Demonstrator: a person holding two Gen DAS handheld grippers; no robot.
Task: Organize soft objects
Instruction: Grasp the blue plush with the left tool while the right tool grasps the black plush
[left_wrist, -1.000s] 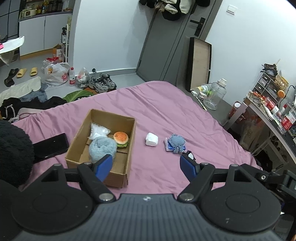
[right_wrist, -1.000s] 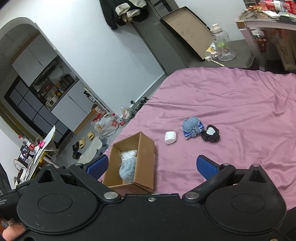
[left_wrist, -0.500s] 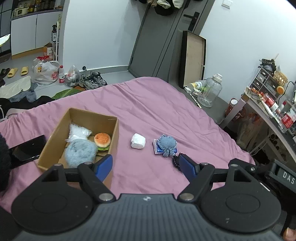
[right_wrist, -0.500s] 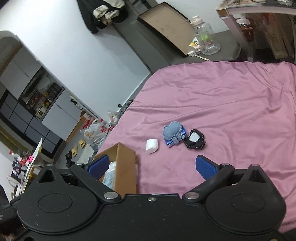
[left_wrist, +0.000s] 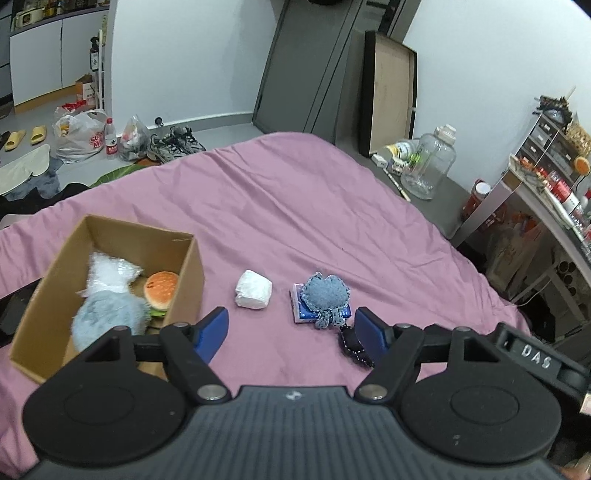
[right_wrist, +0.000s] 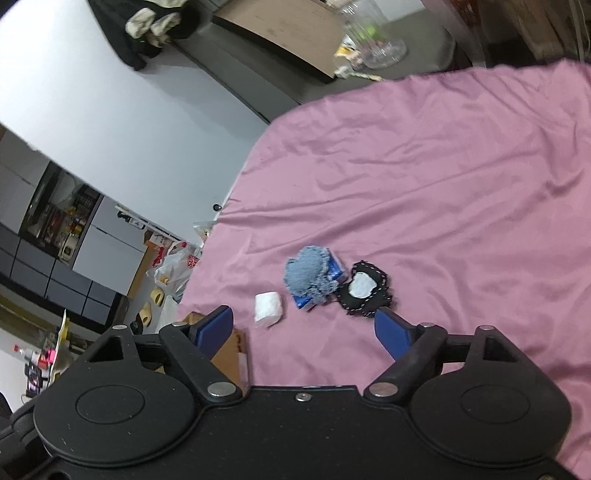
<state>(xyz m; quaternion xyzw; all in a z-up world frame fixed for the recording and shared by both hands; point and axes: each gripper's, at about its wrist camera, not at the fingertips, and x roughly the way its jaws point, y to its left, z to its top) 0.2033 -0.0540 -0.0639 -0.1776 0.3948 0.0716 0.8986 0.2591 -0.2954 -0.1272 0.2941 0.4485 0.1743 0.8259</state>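
While three soft things already lie in the box (left_wrist: 110, 236) (a burger (left_wrist: 160, 290), a grey fluff (left_wrist: 107, 319) and a white bag (left_wrist: 109, 271)), three wait on the bed (left_wrist: 295, 206): a white wad (left_wrist: 253, 289), a blue plush (left_wrist: 325, 295) on a blue packet, and a black patch (right_wrist: 365, 289) just beside it. Both the left gripper (left_wrist: 291, 328) and the right gripper (right_wrist: 304, 328) hang above them, jaws wide and empty, probably lining up a pick. White letters "DAS" show on the left-wrist view's right edge.
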